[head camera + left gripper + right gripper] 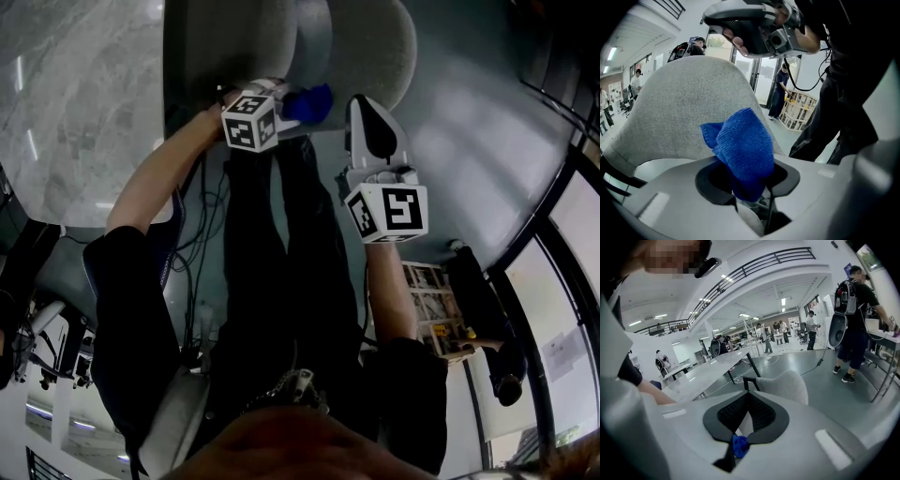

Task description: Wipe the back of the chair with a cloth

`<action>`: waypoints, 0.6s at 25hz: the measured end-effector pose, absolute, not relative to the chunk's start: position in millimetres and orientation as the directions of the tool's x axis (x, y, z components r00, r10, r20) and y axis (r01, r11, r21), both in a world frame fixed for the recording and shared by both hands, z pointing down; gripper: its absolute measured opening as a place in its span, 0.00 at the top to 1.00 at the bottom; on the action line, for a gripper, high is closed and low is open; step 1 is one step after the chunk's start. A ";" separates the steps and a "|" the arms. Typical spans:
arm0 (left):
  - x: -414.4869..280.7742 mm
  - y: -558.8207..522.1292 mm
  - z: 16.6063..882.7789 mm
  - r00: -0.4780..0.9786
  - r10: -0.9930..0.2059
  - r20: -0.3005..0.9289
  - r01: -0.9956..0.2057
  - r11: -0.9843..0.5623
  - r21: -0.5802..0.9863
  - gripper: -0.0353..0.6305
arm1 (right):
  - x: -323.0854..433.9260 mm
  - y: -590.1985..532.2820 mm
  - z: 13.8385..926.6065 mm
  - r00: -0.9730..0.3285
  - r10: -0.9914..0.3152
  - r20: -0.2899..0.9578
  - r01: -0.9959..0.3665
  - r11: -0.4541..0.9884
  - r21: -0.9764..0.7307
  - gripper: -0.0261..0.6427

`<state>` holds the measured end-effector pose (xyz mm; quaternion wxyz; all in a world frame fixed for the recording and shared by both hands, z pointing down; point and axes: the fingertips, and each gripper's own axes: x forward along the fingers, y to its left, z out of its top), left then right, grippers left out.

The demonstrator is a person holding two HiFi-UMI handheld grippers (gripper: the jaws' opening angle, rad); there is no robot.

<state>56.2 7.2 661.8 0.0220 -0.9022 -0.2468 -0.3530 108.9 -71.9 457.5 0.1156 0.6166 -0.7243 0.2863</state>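
The chair back (679, 112) is grey fabric and fills the left half of the left gripper view; in the head view the chair (375, 47) lies at the top. A bunched blue cloth (743, 150) sticks up out of my left gripper (749, 183), which is shut on it just short of the chair back. From above, the cloth (309, 101) shows beside the left gripper (287, 111). My right gripper (366, 105) hovers to the right of the cloth, apart from the chair. Its black pads (761, 413) meet at the tip. A small blue bit shows low between them.
A marble-topped table (75, 94) stands left of the chair. Cables (192, 272) trail on the floor by the person's legs. A wooden crate (436, 314) sits at the right near a glass wall. People stand in the hall beyond (855, 315).
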 end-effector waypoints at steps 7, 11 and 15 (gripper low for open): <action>42.2 12.9 661.9 0.622 0.438 0.649 0.441 -0.881 0.172 0.72 | 103.6 -75.8 456.5 -0.245 -0.822 0.514 -0.957 0.120 -0.265 0.96; 59.1 -11.3 656.8 0.732 0.357 0.581 0.299 -0.934 0.198 0.71 | 106.1 -75.9 460.4 -0.250 -0.822 0.512 -0.958 0.132 -0.256 0.96; 69.8 -90.7 654.3 0.842 0.112 0.528 0.034 -0.987 0.154 0.71 | 100.3 -80.6 461.1 -0.238 -0.825 0.513 -0.964 0.138 -0.226 0.96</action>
